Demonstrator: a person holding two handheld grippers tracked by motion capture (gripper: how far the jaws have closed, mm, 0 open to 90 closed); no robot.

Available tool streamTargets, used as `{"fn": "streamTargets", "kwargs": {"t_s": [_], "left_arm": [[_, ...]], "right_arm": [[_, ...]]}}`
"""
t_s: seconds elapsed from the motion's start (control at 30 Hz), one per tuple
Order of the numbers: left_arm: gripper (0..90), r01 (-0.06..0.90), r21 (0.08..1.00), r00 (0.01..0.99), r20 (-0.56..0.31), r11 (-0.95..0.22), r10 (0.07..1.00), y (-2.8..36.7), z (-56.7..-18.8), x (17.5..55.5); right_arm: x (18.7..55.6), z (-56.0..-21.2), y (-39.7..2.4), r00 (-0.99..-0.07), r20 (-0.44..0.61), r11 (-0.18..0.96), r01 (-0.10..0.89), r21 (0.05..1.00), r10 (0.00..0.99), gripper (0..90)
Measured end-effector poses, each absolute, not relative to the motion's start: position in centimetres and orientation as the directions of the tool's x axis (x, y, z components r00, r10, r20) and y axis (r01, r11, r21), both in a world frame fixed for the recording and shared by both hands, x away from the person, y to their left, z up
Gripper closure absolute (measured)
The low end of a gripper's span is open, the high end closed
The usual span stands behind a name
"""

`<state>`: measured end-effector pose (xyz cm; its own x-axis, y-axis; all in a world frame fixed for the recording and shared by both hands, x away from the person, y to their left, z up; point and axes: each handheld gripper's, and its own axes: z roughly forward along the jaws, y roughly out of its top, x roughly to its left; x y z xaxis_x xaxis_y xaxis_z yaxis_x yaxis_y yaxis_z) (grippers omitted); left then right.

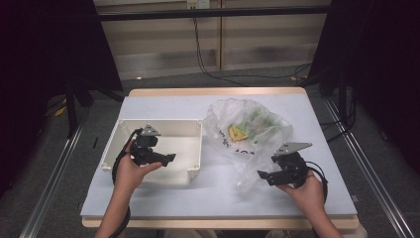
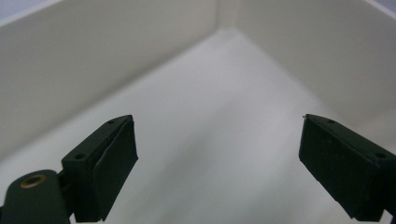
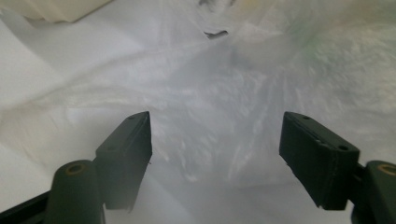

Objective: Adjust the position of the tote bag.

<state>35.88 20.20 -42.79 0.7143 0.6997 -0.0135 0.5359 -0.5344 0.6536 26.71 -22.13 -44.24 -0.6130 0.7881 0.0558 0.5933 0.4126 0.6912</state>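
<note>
Progress check: pretty much at the start, I'd say. The crinkly clear plastic bag [image 1: 247, 136] with yellow and green stuff inside sits toward the far right part of the pale grey tabletop [image 1: 208, 196], its loose tail trailing toward the near edge, and it looks full and not yet opened. The cream rectangular plastic bin [image 1: 113, 144] near the tabletop's left edge is empty as far as I can see.

Right gripper [image 3: 215, 135] is spread wide right at the bag's near end, film between the jaws but not pinched yet. Left gripper [image 2: 219, 140] is also wide open, holding nothing, hanging inside the bin.

So grabbing the bag, opening it and moving the contents into the bin all look left to do.
</note>
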Motion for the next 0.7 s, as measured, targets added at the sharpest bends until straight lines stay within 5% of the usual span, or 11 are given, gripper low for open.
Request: {"fn": "streamTargets", "kwargs": {"t_s": [0.27, 0.43, 0.57, 0.7], "left_arm": [[11.1, 0.543, 0.652, 0.711, -0.023, -0.529, 0.702, 20.4, -42.8, 35.6], [11.3, 0.554, 0.649, 0.699, -0.024, -0.521, 0.715, 20.9, -42.8, 35.5], [11.5, 0.555, 0.651, 0.696, -0.022, -0.517, 0.718, 21.3, -42.8, 35.3], [11.7, 0.554, 0.659, 0.687, -0.015, -0.51, 0.727, 21.6, -42.6, 35.0]], "right_arm": [[30.0, -46.8, -18.6, -0.622, -0.032, 0.51, 0.609, 0.607, 0.782, 22.4], [30.8, -47.8, -18.1, -0.592, 0.02, 0.46, 0.647, 0.608, 0.806, 24.0], [30.9, -47.7, -18.6, -0.577, 0.02, 0.442, 0.646, 0.622, 0.816, 40.2], [30.9, -47.4, -19.1, -0.586, 0.021, 0.451, 0.645, 0.617, 0.81, 65.4]]}}
